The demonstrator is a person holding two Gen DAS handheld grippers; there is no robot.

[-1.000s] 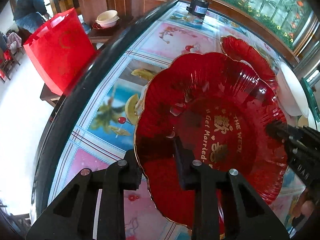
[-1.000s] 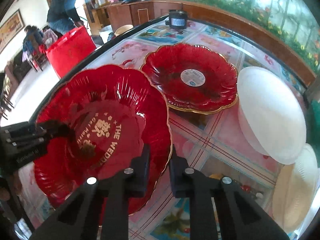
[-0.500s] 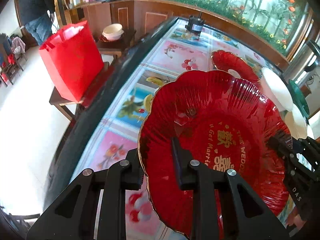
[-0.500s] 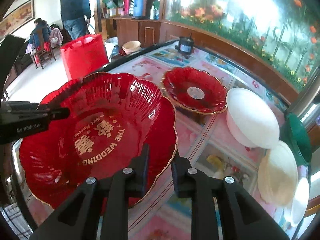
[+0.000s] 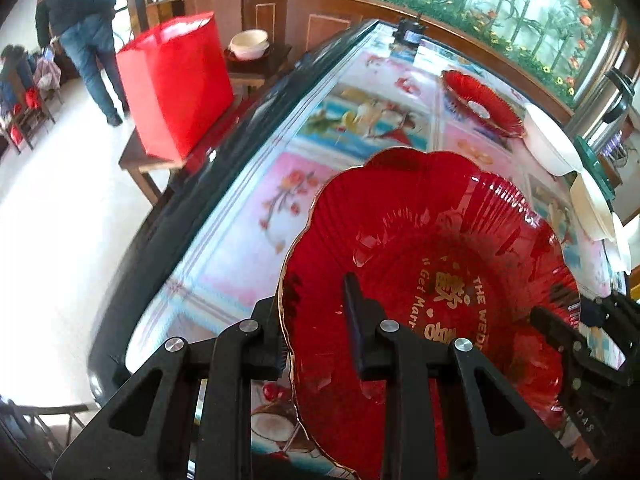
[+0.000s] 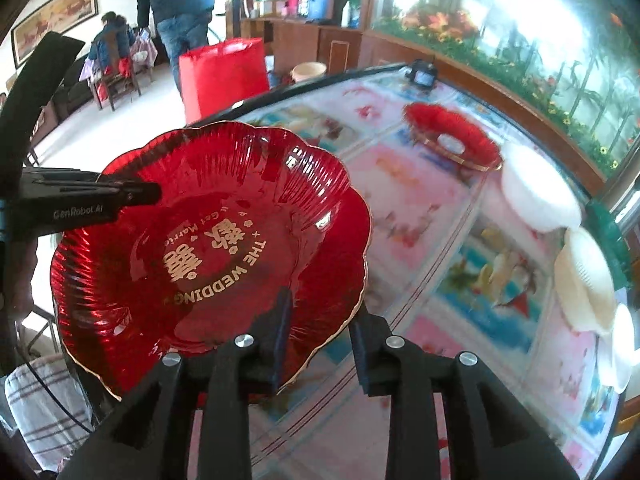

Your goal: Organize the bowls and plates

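Right now I have the big red plate [image 5: 432, 280] lifted off the table [image 5: 248, 240], pinched at opposite rims: my left gripper [image 5: 316, 336] is clamped on its near edge at the lower centre of the left view, and my right gripper [image 6: 318, 344] is clamped on the scalloped edge at the lower centre of the right view. The plate fills the lower right of the left view and the middle left of the right one.

I judge this to be the carry step. Next I would bring it level over the second red plate [image 6: 452, 142], which sits on the table in the upper right of the right view, and lower it squarely on top before letting go.

Counting what shows: two red plates, one held and one resting. At the right edge of the right view I see one overturned white bowl [image 6: 538, 192] and what look like two paler dishes [image 6: 584, 276] below it, though the edge distortion makes that count uncertain.
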